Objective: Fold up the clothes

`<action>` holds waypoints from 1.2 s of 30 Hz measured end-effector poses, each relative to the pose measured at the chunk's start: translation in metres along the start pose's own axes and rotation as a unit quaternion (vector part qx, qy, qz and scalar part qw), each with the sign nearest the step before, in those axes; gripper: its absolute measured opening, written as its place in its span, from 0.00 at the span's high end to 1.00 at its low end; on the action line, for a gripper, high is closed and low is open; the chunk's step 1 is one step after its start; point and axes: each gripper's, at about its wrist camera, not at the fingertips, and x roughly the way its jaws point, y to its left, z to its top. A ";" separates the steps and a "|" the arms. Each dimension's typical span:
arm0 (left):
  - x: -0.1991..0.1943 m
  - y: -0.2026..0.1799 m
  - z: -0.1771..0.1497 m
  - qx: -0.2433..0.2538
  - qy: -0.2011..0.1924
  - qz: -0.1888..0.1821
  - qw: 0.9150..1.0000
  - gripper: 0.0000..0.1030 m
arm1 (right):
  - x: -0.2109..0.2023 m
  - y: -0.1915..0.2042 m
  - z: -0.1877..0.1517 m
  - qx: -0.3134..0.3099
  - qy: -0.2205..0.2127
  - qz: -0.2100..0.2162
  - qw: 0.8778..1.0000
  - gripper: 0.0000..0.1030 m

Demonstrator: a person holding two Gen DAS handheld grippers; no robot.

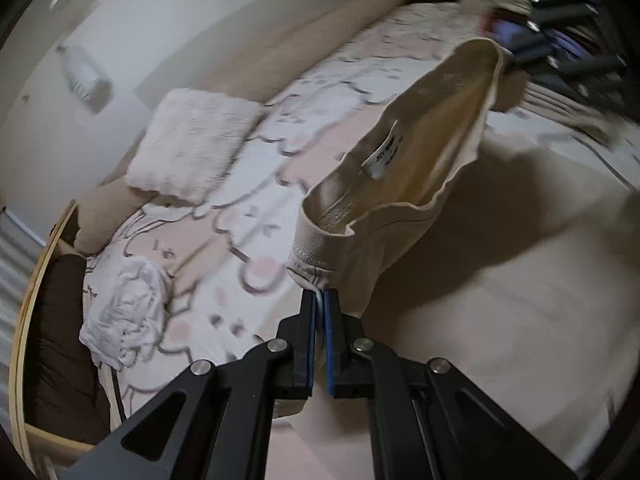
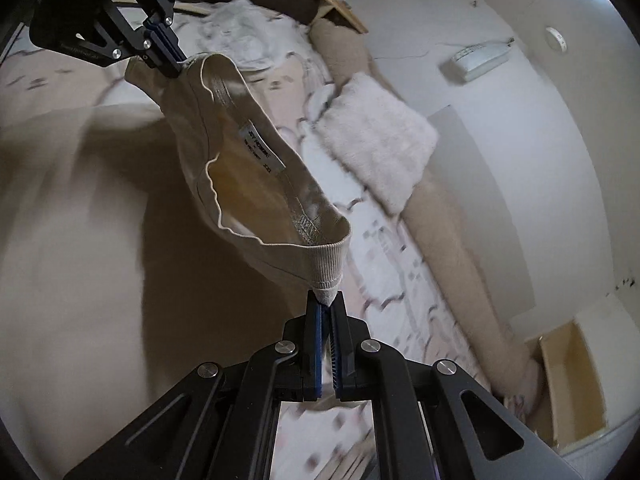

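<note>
Beige sweatshirt (image 2: 256, 168) — held up above the bed (image 1: 256, 184), neck opening gaping toward both cameras, white label (image 2: 262, 148) sewn inside the back of the collar. Ribbed neckband (image 1: 316, 240) visible at each pinch point. The body of the garment hangs down and away below the collar, blurred in both views, so how it drapes lower down cannot be read.

Handling (a judgement): soft knit, light to middling weight, no stiffness; it sags wherever it is not held, and the collar bows open between the two grips. Not slippery, not fragile. The ribbed band or the shoulder seams just beside it look like the firmest places to hold, since the doubled fabric gives the pads something to bite.

Left hand-held gripper (image 1: 320, 294): jaws nearly together, clamped on a bunch of fabric at one end of the neckband. Right hand-held gripper (image 2: 327, 300): likewise closed narrow on a small peak of fabric at the opposite end. The two face each other across the collar — the left one shows at the top left of the right wrist view, angled downward onto the cloth.

Around: patterned bedsheet, fluffy white cushion (image 1: 192, 144), a crumpled white garment (image 1: 124, 312) lying apart near the bed's edge.
</note>
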 end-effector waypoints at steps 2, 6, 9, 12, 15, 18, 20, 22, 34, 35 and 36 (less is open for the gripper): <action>-0.017 -0.026 -0.020 0.021 -0.003 -0.012 1.000 0.95 | -0.027 0.017 -0.011 0.002 -0.004 0.008 1.000 0.93; -0.048 -0.078 -0.062 0.075 -0.020 -0.028 0.997 0.95 | -0.068 0.057 -0.038 0.004 -0.016 0.014 1.000 0.93; -0.067 -0.105 -0.090 0.114 -0.042 -0.021 0.992 0.95 | -0.093 0.093 -0.058 -0.014 -0.028 0.004 1.000 0.93; -0.078 -0.126 -0.118 0.144 -0.051 -0.016 0.988 0.94 | -0.103 0.119 -0.080 -0.023 -0.027 0.000 0.999 0.93; -0.066 -0.137 -0.141 0.154 -0.034 -0.019 0.987 0.94 | -0.089 0.146 -0.102 -0.033 -0.009 0.016 0.999 0.93; -0.049 -0.146 -0.162 0.166 -0.015 -0.020 0.986 0.94 | -0.076 0.178 -0.123 -0.067 0.012 0.020 0.998 0.93; -0.041 -0.148 -0.171 0.166 -0.003 -0.022 0.986 0.94 | -0.071 0.190 -0.132 -0.068 0.022 0.031 0.997 0.93; -0.042 -0.149 -0.175 0.163 0.002 -0.028 0.986 0.94 | -0.070 0.199 -0.137 -0.069 0.024 0.035 0.997 0.93; -0.066 -0.109 -0.162 0.008 0.003 -0.101 0.995 0.45 | -0.082 0.169 -0.161 0.152 0.092 0.119 0.977 0.90; -0.064 -0.102 -0.160 -0.022 0.011 -0.124 0.992 0.45 | -0.080 0.156 -0.167 0.188 0.090 0.124 0.970 0.82; -0.063 -0.095 -0.158 -0.054 0.019 -0.147 0.987 0.45 | -0.078 0.142 -0.172 0.224 0.087 0.129 0.962 0.74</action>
